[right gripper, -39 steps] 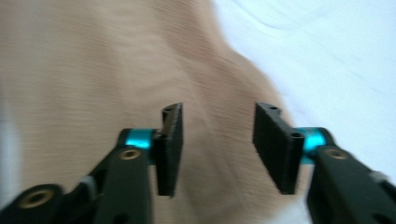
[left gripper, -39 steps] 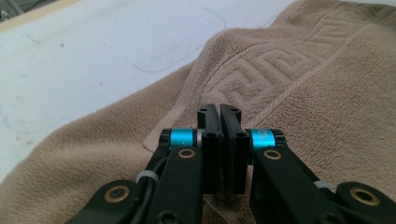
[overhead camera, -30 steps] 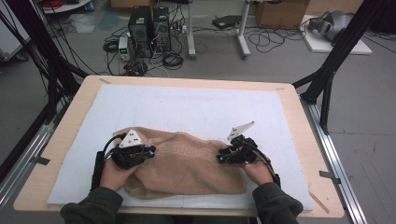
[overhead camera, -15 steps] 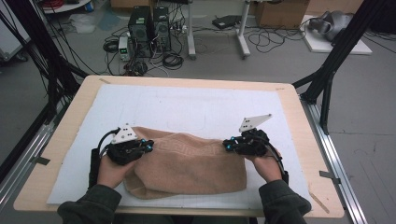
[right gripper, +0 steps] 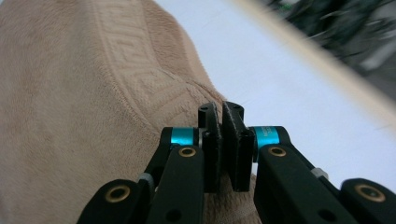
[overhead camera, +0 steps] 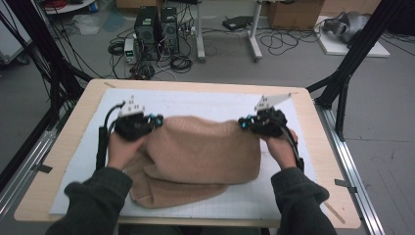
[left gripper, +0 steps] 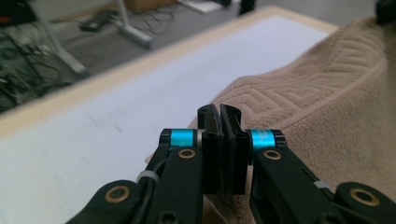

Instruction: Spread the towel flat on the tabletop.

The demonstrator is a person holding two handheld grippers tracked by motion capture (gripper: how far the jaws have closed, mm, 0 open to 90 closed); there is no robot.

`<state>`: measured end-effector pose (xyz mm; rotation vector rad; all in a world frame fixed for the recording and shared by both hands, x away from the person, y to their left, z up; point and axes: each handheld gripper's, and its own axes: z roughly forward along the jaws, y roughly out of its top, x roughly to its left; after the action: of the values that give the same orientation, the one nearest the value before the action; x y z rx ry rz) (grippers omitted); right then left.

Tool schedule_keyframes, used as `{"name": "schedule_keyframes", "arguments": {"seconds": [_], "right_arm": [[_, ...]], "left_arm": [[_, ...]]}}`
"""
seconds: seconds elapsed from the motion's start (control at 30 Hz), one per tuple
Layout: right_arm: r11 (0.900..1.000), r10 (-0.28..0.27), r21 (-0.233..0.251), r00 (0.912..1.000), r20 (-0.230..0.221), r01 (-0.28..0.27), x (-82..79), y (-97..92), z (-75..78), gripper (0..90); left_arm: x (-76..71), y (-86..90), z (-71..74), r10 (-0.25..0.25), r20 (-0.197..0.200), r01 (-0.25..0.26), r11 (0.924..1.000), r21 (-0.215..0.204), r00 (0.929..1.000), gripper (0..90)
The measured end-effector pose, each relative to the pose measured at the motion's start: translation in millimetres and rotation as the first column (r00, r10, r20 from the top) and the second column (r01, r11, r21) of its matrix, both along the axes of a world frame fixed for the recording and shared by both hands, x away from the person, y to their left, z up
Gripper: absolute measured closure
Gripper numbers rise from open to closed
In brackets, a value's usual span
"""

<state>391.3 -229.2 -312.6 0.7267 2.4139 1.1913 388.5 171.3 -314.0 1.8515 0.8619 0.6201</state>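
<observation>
Currently: 1 tan towel [overhead camera: 203, 152], corners pinched by left gripper [overhead camera: 159, 120] and right gripper [overhead camera: 242, 122]; thin bite may slip.

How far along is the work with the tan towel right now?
Done: both corners are gripped. The left gripper and right gripper are each shut on the towel. In hand: its far edge is raised between them while the near part lies bunched on the white mat. Left, probably: spreading or folding it flat; nothing lies neatly yet.
</observation>
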Motion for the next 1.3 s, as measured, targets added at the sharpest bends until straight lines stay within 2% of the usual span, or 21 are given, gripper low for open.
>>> {"name": "schedule_keyframes", "arguments": {"seconds": [0.03,0.07,0.1,0.13,0.17,0.2,0.27,0.33,0.37,0.4,0.5,0.6,0.67,0.7,0.77,0.87,0.93,0.97,1.07,1.17,1.3], "right_arm": [[0.9992,-0.039,0.009,0.9990,0.024,0.038,11.4,0.0,8.0,84.6],[0.9973,-0.073,0.014,0.9953,0.063,0.072,22.8,-0.3,13.5,74.6],[0.9924,-0.122,0.029,0.9892,0.082,0.120,32.7,-0.4,15.2,59.7],[0.9881,-0.146,0.053,0.9886,0.035,0.144,41.5,-0.9,14.0,56.2],[0.9897,-0.129,0.061,0.9916,-0.008,0.129,46.9,-1.0,11.2,54.4],[0.9918,-0.115,0.053,0.9931,-0.021,0.116,47.7,0.0,7.5,54.0],[0.9953,-0.083,0.050,0.9965,-0.015,0.083,40.2,1.7,-3.8,53.0],[0.9968,-0.050,0.060,0.9973,-0.054,0.054,34.4,2.5,-15.2,50.4],[0.9983,-0.037,0.042,0.9974,-0.062,0.040,30.3,3.3,-22.1,49.8],[0.9995,-0.027,0.017,0.9962,-0.083,0.028,26.5,4.2,-27.7,48.6],[0.9998,0.014,0.014,0.9943,-0.106,-0.013,9.5,4.8,-40.6,47.6],[0.9986,0.054,0.009,0.9901,-0.129,-0.053,-10.4,5.6,-48.8,46.4],[0.9971,0.075,-0.005,0.9902,-0.118,-0.076,-25.3,6.6,-52.0,45.9],[0.9958,0.092,0.010,0.9899,-0.108,-0.091,-32.7,6.3,-54.3,46.4],[0.9936,0.111,0.032,0.9887,-0.100,-0.109,-48.3,5.3,-60.3,46.1],[0.9924,0.122,0.028,0.9883,-0.092,-0.120,-69.7,3.8,-72.9,45.4],[0.9927,0.117,0.042,0.9890,-0.091,-0.113,-82.1,0.7,-79.6,45.5],[0.9920,0.120,0.051,0.9885,-0.092,-0.116,-88.0,-0.3,-82.9,45.8],[0.9924,0.123,0.022,0.9880,-0.094,-0.121,-101.1,-1.2,-93.1,46.1],[0.9907,0.134,-0.009,0.9854,-0.105,-0.136,-106.6,0.6,-105.0,46.6],[0.9871,0.151,-0.032,0.9789,-0.138,-0.157,-105.0,8.1,-119.8,47.8]], "left_arm": [[15.5,-1.9,8.2,0.037,0.029,-0.037,0.9993,0.004,0.9989,85.7],[29.5,-3.2,13.2,0.077,0.018,-0.077,0.9969,0.013,0.9969,79.1],[40.4,-3.1,14.7,0.101,-0.018,-0.101,0.9949,0.008,0.9947,67.7],[46.6,-1.8,12.5,0.109,-0.058,-0.110,0.9937,-0.018,0.9924,60.1],[48.4,-0.1,7.8,0.100,-0.084,-0.103,0.9940,-0.035,0.9915,59.6],[46.9,0.6,1.7,0.085,-0.094,-0.089,0.9956,-0.031,0.9919,59.4],[39.1,2.1,-14.1,0.061,-0.101,-0.062,0.9981,-0.003,0.9930,58.5],[30.3,5.1,-29.3,0.043,-0.131,-0.044,0.9990,-0.008,0.9904,56.7],[24.7,6.7,-36.1,0.029,-0.143,-0.032,0.9993,-0.018,0.9893,56.0],[18.5,6.8,-42.6,0.022,-0.148,-0.025,0.9994,-0.023,0.9888,56.0],[-1.7,8.3,-57.4,-0.017,-0.169,0.015,0.9998,-0.010,0.9854,53.9],[-25.3,9.3,-69.6,-0.052,-0.165,0.052,0.9986,-0.001,0.9850,52.5],[-40.6,10.4,-76.0,-0.066,-0.158,0.065,0.9978,-0.010,0.9852,50.9],[-47.6,11.4,-77.3,-0.075,-0.162,0.076,0.9971,0.004,0.9840,50.3],[-62.9,13.5,-80.3,-0.087,-0.148,0.086,0.9962,-0.013,0.9852,48.1],[-86.1,14.8,-85.8,-0.104,-0.137,0.106,0.9943,0.010,0.9852,46.1],[-99.9,16.0,-91.7,-0.129,-0.153,0.130,0.9915,-0.005,0.9797,44.5],[-106.2,16.3,-94.5,-0.133,-0.155,0.135,0.9908,0.005,0.9790,44.0],[-120.6,17.6,-104.9,-0.145,-0.174,0.147,0.9892,-0.003,0.9740,42.7],[-125.5,15.8,-117.7,-0.147,-0.212,0.162,0.9849,0.059,0.9662,43.7],[-123.9,8.0,-129.8,-0.161,-0.261,0.192,0.9766,0.097,0.9519,48.8]]}}
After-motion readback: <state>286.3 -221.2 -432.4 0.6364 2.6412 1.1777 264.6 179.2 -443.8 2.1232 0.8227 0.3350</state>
